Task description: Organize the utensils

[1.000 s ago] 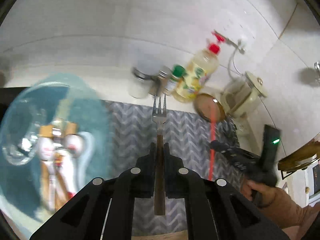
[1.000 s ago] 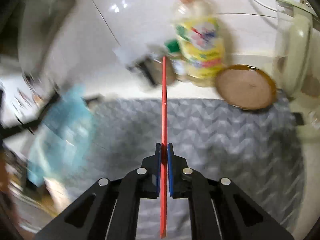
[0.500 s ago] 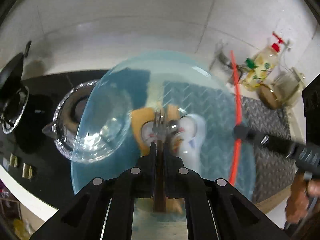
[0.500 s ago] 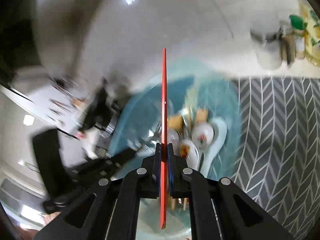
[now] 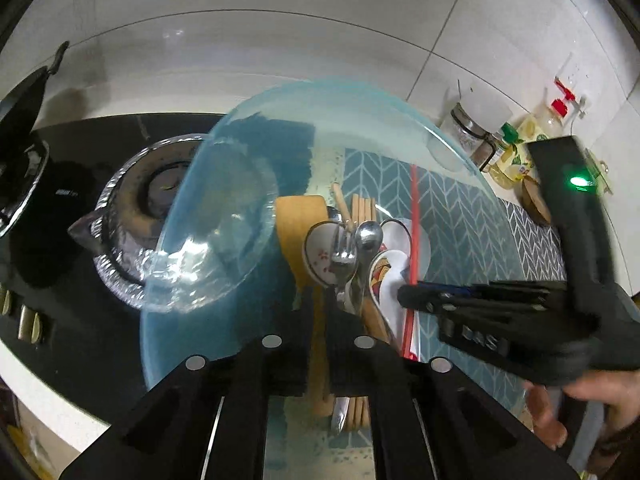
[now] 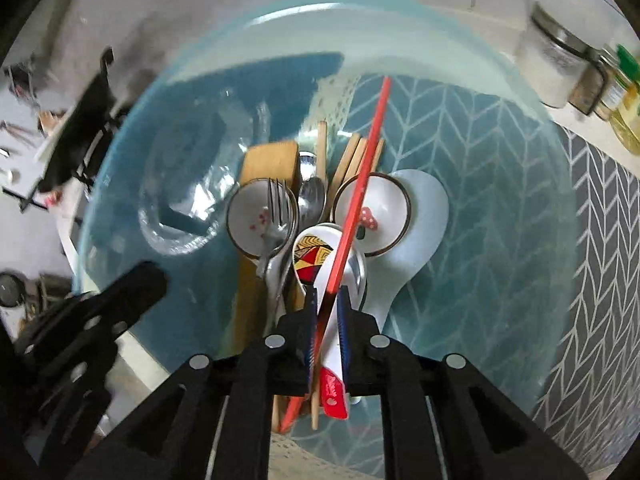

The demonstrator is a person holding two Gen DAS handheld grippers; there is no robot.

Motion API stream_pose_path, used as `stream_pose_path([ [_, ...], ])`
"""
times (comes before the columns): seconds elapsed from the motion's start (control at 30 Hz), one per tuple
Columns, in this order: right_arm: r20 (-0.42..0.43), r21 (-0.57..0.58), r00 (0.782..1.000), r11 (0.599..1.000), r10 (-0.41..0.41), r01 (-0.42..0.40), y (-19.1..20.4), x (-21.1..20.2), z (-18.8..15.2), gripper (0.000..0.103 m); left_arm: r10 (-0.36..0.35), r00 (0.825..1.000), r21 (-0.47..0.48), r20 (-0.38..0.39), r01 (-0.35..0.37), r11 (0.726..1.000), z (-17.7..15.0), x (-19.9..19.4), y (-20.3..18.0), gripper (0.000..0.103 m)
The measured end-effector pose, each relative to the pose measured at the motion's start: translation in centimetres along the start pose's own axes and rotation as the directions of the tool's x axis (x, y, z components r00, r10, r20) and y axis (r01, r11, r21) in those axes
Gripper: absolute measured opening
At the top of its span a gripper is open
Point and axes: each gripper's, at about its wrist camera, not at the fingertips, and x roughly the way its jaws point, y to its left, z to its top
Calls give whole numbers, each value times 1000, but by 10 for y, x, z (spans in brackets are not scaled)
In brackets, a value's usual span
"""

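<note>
A large blue glass bowl (image 5: 360,112) (image 6: 520,184) holds ceramic spoons (image 6: 372,208), wooden utensils (image 6: 272,164), metal spoons and a small clear glass bowl (image 5: 216,240). My left gripper (image 5: 319,308) is shut on a wooden-handled fork (image 5: 342,256) whose tines lie over a spoon in the bowl. The fork also shows in the right wrist view (image 6: 276,208). My right gripper (image 6: 326,312) is over the bowl with its jaws slightly parted around a red chopstick (image 6: 360,196) that leans among the utensils. The right gripper also shows in the left wrist view (image 5: 404,294).
A black gas stove with a foil-lined burner (image 5: 128,208) lies left of the bowl. A grey chevron mat (image 6: 600,240) lies under and right of it. Jars (image 5: 468,128), an oil bottle (image 5: 520,140) and a brown lid (image 5: 534,200) stand at the back right against the tiled wall.
Both grippers swung left from the mat to the blue bowl and came down into it. The fork now rests on the utensils and the red chopstick has tilted loose between the right fingers.
</note>
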Motion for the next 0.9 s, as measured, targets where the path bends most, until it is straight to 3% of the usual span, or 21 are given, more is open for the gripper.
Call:
stream_pose_path([
  [0.03, 8, -11, 1000, 1000, -22, 22, 1, 0, 1, 10, 3, 1000, -3, 9, -3, 1000, -2, -4, 1, 20],
  [0.1, 55, 1, 996, 998, -63, 63, -3, -8, -3, 10, 17, 999, -3, 36, -16, 1000, -6, -16, 1, 46],
  [0.17, 158, 33, 985, 998, -64, 60, -10, -37, -9, 10, 54, 996, 1, 69, -54, 999, -12, -33, 0, 57],
  [0.23, 260, 38, 965, 999, -27, 18, -13, -70, -23, 10, 59, 994, 13, 94, -60, 998, -18, -53, -2, 61],
  [0.27, 315, 25, 949, 1000, -11, 4, -11, -93, -34, 11, 69, 992, 18, 107, -71, 997, -21, -66, -4, 69],
  [0.33, 393, -8, 920, 1000, -4, 8, -5, -125, -53, 26, 89, 987, 40, 136, -95, 995, -26, -89, -10, 78],
  [0.4, 489, -39, 872, 998, -17, 42, 5, -162, -81, 67, 107, 982, 64, 158, -118, 991, -31, -112, -17, 87],
  [0.43, 522, -43, 853, 998, -20, 50, 6, -174, -91, 70, 110, 979, 77, 169, -124, 989, -34, -126, -21, 93],
  [0.47, 572, -58, 820, 997, -7, 48, 10, -192, -110, 70, 106, 978, 91, 182, -124, 988, -37, -138, -24, 95],
  [0.53, 601, -91, 799, 995, 26, 37, 17, -214, -132, 71, 111, 973, 122, 200, -137, 983, -43, -157, -31, 99],
  [0.67, 593, -101, 804, 995, 50, 12, 25, -236, -162, 81, 100, 974, 154, 205, -133, 979, -54, -179, -38, 99],
  [0.8, 600, -54, 799, 998, 44, -15, 27, -236, -186, 82, 68, 977, 192, 202, -108, 976, -61, -182, -40, 99],
  [0.9, 584, -9, 810, 999, 45, -49, 23, -231, -195, 82, 42, 979, 218, 200, -86, 972, -61, -180, -35, 99],
])
